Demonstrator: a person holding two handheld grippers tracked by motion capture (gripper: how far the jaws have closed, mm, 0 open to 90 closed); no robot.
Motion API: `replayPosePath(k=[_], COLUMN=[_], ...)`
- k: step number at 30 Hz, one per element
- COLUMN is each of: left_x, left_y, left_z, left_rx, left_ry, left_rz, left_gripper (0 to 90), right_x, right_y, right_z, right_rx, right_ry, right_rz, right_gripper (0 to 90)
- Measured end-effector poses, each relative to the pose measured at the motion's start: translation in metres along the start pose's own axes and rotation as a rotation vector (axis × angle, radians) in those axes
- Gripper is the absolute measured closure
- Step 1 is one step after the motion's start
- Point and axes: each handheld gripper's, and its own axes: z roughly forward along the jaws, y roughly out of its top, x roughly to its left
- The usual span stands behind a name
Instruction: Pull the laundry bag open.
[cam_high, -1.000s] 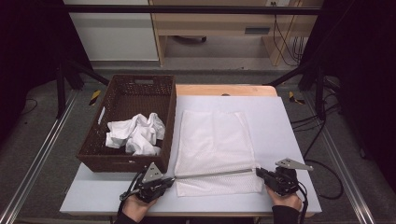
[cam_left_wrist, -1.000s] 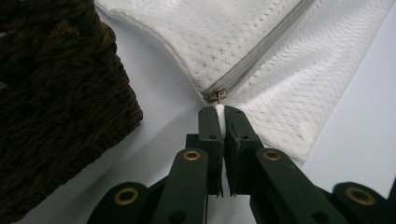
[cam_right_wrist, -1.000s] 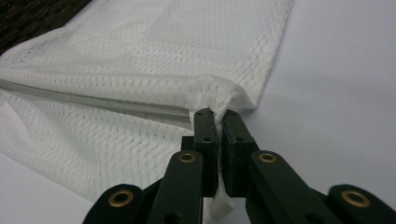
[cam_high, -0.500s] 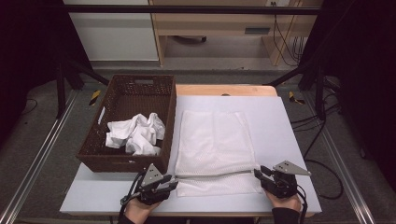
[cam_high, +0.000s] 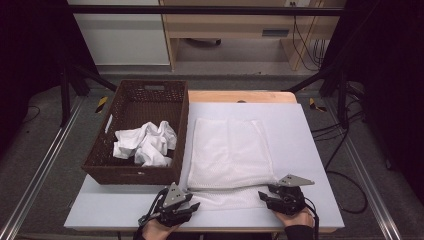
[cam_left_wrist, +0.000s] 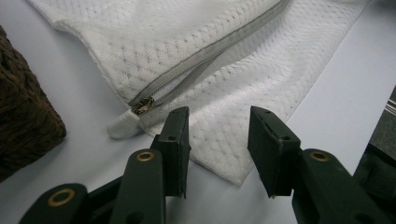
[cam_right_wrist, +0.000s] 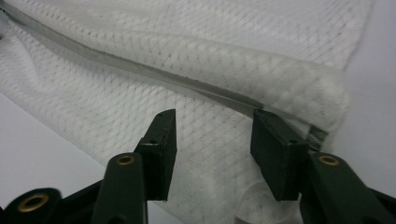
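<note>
white mesh zippered laundry bag (cam_high: 231, 154) flat on surface, near edge between left gripper (cam_high: 192, 206) and right gripper (cam_high: 263, 195) | both just opening, released, pads off fabric | no legible writing

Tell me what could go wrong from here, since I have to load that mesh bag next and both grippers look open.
1. Both grippers' jaws have just been opening: the left gripper and right gripper press nothing, so the mesh laundry bag lies flat and its mouth may fall shut.
2. The zipper pull sits at the bag's corner, close to the left jaws; a regrasp could catch it.
3. The crumpled white cloth lies in the wicker basket, whose wall may snag a reaching gripper.
</note>
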Motion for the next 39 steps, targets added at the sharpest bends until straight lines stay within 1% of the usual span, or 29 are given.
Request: replayPosePath(k=[1, 2, 4, 6, 7, 8, 9, 10, 11, 12, 13, 15, 16, 17, 18, 19, 20, 22, 24, 25, 26, 28, 30, 31, 33, 35, 36, 38, 39], left_x=[0.0, 0.0, -0.002, -0.004, -0.005, -0.006, -0.006, -0.007, -0.008, -0.008, -0.009, -0.007, -0.007, -0.006, -0.005, -0.005, -0.004, -0.003, -0.002, -0.001, 0.0, 0.001, 0.004, 0.005, 0.007, 0.006, 0.004, 0.002, 0.001], left_y=[0.0, -0.001, -0.001, -0.001, 0.0, 0.0, 0.0, 0.0, 0.0, 0.001, 0.001, 0.0, 0.0, 0.0, 0.0, 0.0, 0.0, 0.0, 0.0, 0.0, 0.001, 0.002, 0.004, 0.004, 0.004, 0.002, 0.0, 0.0, 0.001], left_z=[0.001, 0.001, 0.002, 0.002, 0.003, 0.003, 0.003, 0.003, 0.003, 0.003, 0.004, 0.003, 0.003, 0.003, 0.003, 0.003, 0.003, 0.002, 0.002, 0.002, 0.001, -0.002, -0.008, -0.013, -0.017, -0.016, -0.014, -0.013, -0.014], left_rx=[-0.004, -0.008, -0.011, -0.005, 0.0, 0.003, 0.006, 0.007, 0.008, 0.011, 0.011, 0.007, 0.007, 0.009, 0.007, 0.007, 0.006, 0.003, 0.001, 0.003, 0.006, 0.013, 0.019, 0.027, 0.05, 0.073, 0.079, 0.08, 0.068], left_ry=[-0.002, 0.0, 0.01, 0.024, 0.03, 0.037, 0.047, 0.054, 0.068, 0.074, 0.076, 0.078, 0.079, 0.081, 0.082, 0.083, 0.083, 0.074, 0.065, 0.06, 0.054, 0.037, 0.026, 0.013, 0.009, -0.001, 0.003, 0.01, 0.007], left_rz=[0.0, 0.005, 0.007, 0.014, 0.017, 0.018, 0.019, 0.019, 0.025, 0.029, 0.033, 0.039, 0.038, 0.035, 0.034, 0.037, 0.037, 0.029, 0.025, 0.022, 0.019, 0.013, 0.008, 0.001, 0.003, 0.004, 0.013, 0.028, 0.024], left_gripper=[56.9, 56.3, 56.2, 57.3, 57.8, 59.2, 60.6, 62.9, 65.3, 67.4, 68.8, 73.3, 76.5, 78.5, 81.6, 83.4, 85.8, 88.1, 88.8, 88.9, 88.9, 89.0, 89.0, 89.0, 89.0, 88.9, 88.8, 88.6, 88.2], right_x=[0.002, 0.004, 0.005, 0.006, 0.007, 0.009, 0.01, 0.012, 0.013, 0.014, 0.014, 0.015, 0.014, 0.013, 0.013, 0.013, 0.012, 0.013, 0.013, 0.012, 0.011, 0.01, 0.009, 0.009, 0.011, 0.013, 0.014, 0.016, 0.016], right_y=[0.0, -0.001, 0.0, 0.0, 0.0, 0.0, 0.001, 0.001, 0.002, 0.002, 0.002, 0.003, 0.003, 0.003, 0.003, 0.003, 0.003, 0.004, 0.004, 0.004, 0.004, 0.005, 0.005, 0.005, 0.002, -0.003, -0.005, -0.006, -0.006], right_z=[0.002, 0.003, 0.003, 0.004, 0.004, 0.004, 0.004, 0.005, 0.005, 0.005, 0.005, 0.005, 0.004, 0.004, 0.004, 0.003, 0.003, 0.002, 0.001, 0.0, -0.002, -0.007, -0.014, -0.017, -0.019, -0.016, -0.013, -0.011, -0.01], right_rx=[0.015, 0.012, 0.018, 0.017, 0.022, 0.028, 0.033, 0.041, 0.045, 0.05, 0.05, 0.052, 0.052, 0.055, 0.052, 0.058, 0.061, 0.067, 0.074, 0.071, 0.068, 0.045, 0.019, 0.017, 0.028, 0.075, 0.094, 0.108, 0.092], right_ry=[0.002, 0.004, 0.002, -0.001, -0.013, -0.025, -0.047, -0.073, -0.089, -0.101, -0.101, -0.115, -0.11, -0.101, -0.105, -0.101, -0.089, -0.087, -0.073, -0.061, -0.041, -0.012, 0.028, 0.042, 0.06, 0.081, 0.084, 0.094, 0.09], right_rz=[-0.001, -0.013, -0.016, -0.02, -0.017, -0.023, -0.039, -0.044, -0.06, -0.066, -0.065, -0.064, -0.05, -0.047, -0.048, -0.04, -0.042, -0.04, -0.036, -0.038, -0.028, -0.017, -0.012, -0.006, -0.013, -0.002, -0.01, -0.007, -0.013], right_gripper=[48.5, 46.4, 44.6, 44.8, 45.8, 48.2, 51.1, 54.5, 55.8, 57.2, 59.2, 66.7, 76.1, 78.9, 83.8, 87.8, 89.3, 90.0, 90.0, 90.0, 90.0, 90.0, 90.0, 90.0, 90.0, 89.5, 89.0, 84.5, 79.7])
